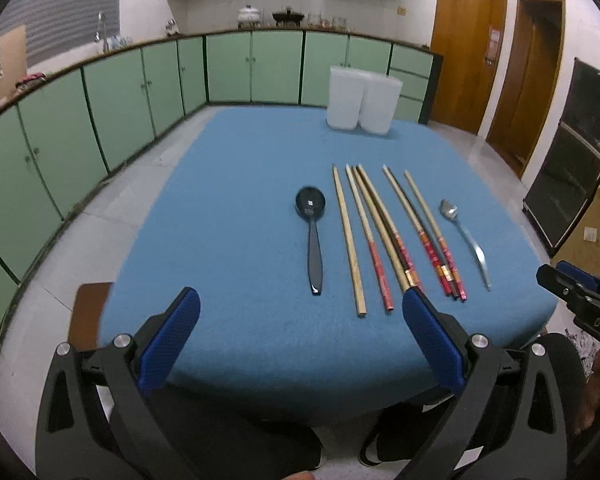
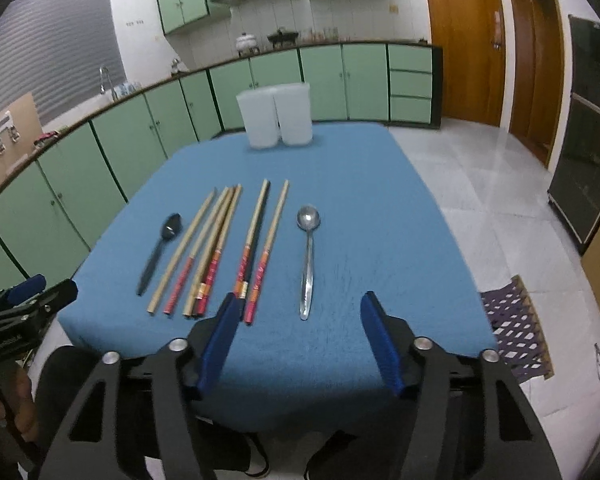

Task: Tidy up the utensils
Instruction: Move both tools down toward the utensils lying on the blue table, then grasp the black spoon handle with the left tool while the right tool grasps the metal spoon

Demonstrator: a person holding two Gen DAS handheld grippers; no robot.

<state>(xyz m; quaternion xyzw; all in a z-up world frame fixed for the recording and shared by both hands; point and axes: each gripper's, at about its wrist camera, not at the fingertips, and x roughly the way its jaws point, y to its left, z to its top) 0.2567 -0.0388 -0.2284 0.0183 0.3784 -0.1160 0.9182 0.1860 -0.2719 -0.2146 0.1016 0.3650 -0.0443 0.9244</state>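
On the blue tablecloth [image 1: 240, 200] [image 2: 360, 208] lie a black plastic spoon [image 1: 313, 236] [image 2: 158, 252], several wooden chopsticks [image 1: 380, 232] [image 2: 220, 248] with red ends, and a metal spoon [image 1: 466, 236] [image 2: 308, 256], all side by side. Two white plastic containers [image 1: 362, 100] [image 2: 276, 116] stand at the table's far edge. My left gripper [image 1: 300, 308] is open and empty above the near edge, in front of the black spoon and chopsticks. My right gripper [image 2: 298, 312] is open and empty, just short of the metal spoon's handle.
Green cabinets [image 1: 140, 92] run along the left and back walls with a sink and kitchenware on the counter. Wooden doors [image 2: 464, 40] stand at the back right. A dark glass cabinet [image 2: 588, 152] and a woven mat [image 2: 516, 324] are on the right.
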